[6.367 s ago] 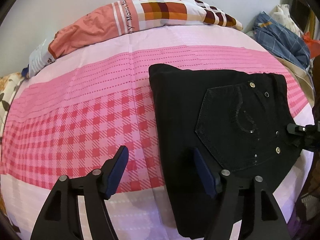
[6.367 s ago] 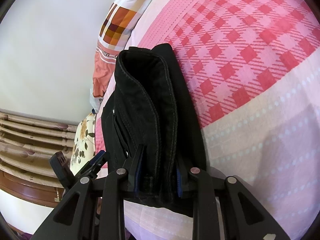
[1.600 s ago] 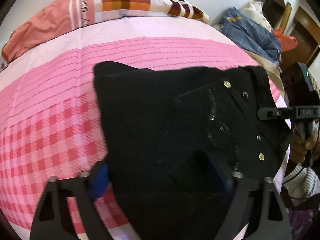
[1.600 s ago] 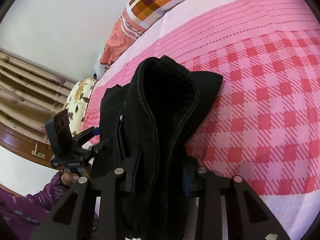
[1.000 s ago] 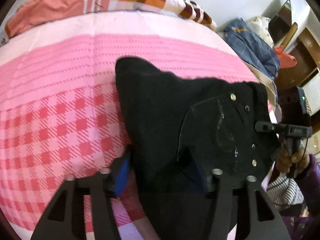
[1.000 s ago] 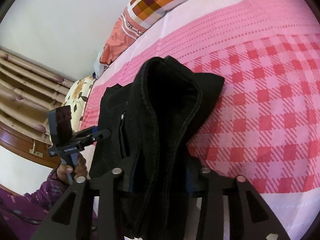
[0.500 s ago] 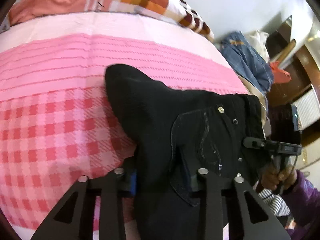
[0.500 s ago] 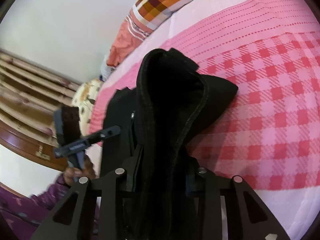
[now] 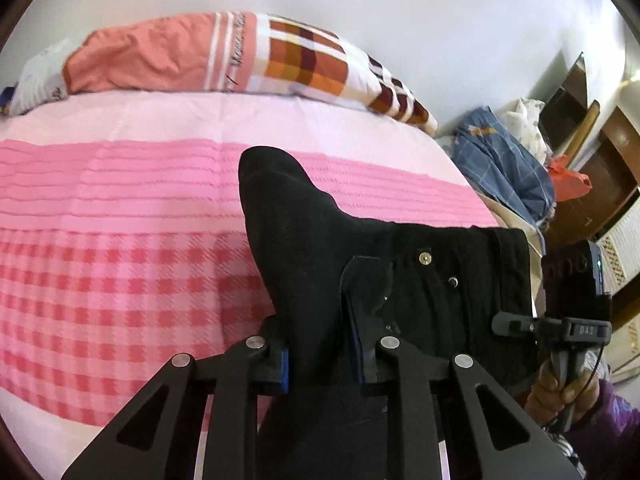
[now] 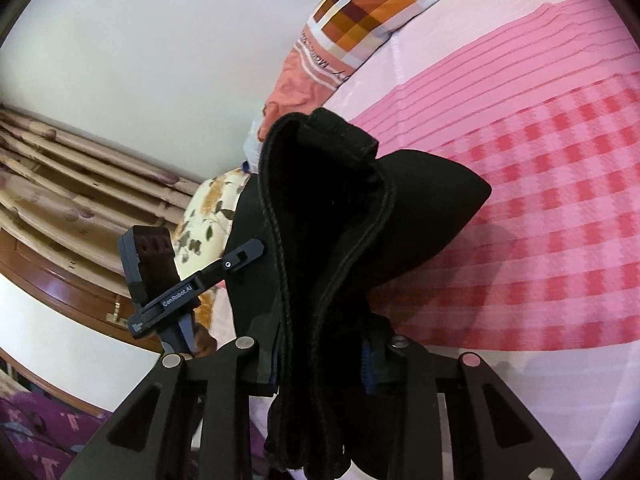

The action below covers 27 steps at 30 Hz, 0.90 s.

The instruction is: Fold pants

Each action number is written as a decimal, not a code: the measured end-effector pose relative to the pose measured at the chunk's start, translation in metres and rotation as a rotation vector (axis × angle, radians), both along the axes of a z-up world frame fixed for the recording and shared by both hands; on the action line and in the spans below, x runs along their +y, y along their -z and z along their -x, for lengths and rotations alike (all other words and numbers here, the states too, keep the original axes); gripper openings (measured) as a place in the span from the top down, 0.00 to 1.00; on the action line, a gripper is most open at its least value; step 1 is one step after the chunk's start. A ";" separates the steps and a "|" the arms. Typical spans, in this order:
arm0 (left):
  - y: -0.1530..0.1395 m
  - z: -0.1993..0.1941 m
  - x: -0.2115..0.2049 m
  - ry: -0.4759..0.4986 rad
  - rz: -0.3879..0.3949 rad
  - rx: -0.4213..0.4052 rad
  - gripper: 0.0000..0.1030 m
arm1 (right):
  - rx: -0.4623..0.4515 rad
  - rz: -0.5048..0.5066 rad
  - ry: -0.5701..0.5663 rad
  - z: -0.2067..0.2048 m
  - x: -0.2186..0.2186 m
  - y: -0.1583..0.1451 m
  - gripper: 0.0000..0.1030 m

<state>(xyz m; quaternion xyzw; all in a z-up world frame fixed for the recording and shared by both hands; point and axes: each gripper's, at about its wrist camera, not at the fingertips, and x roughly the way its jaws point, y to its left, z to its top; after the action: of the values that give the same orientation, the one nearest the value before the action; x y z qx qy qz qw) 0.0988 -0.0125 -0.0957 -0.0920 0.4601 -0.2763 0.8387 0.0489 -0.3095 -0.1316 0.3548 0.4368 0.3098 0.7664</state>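
The black pants (image 9: 320, 248) are folded into a thick bundle with a riveted back pocket facing up. My left gripper (image 9: 320, 354) is shut on the bundle's near edge and holds it raised over the pink bed. My right gripper (image 10: 320, 360) is shut on the waistband end of the pants (image 10: 332, 240), whose layered folds stand up between the fingers. The right gripper also shows at the right of the left wrist view (image 9: 552, 326), and the left gripper shows at the left of the right wrist view (image 10: 196, 284).
The pink checked and striped bedspread (image 9: 120, 264) lies below. A patchwork pillow (image 9: 240, 56) rests along the far wall. A pile of blue plaid clothes (image 9: 504, 168) lies off the bed's right side, by dark wooden furniture (image 9: 600, 168). Beige curtains (image 10: 60, 168) hang at the left.
Both grippers have lifted the pants bundle higher off the bed. The left gripper, open over the pants earlier, has shut on the near edge. The far corner now hangs up in a peak.
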 end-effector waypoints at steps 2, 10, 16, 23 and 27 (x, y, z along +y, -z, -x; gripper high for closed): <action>-0.005 0.000 0.008 -0.017 -0.006 -0.011 0.78 | -0.007 -0.006 -0.008 -0.001 0.011 0.000 0.73; -0.017 0.000 0.046 -0.090 -0.054 -0.053 0.78 | -0.015 -0.020 -0.050 -0.013 0.068 -0.002 0.72; -0.022 -0.005 0.077 -0.147 -0.075 -0.080 0.78 | -0.020 -0.030 -0.079 -0.032 0.109 -0.007 0.72; -0.027 -0.019 0.113 -0.202 -0.095 -0.111 0.78 | -0.031 -0.026 -0.119 -0.056 0.143 -0.016 0.72; -0.030 -0.030 0.132 -0.232 -0.101 -0.120 0.78 | -0.037 -0.026 -0.140 -0.075 0.163 -0.023 0.72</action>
<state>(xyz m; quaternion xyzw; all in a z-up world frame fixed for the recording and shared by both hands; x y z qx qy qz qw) 0.1292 0.1193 -0.0660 -0.0857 0.4085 -0.1589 0.8947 0.1239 -0.1469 -0.1086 0.3273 0.4422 0.3749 0.7461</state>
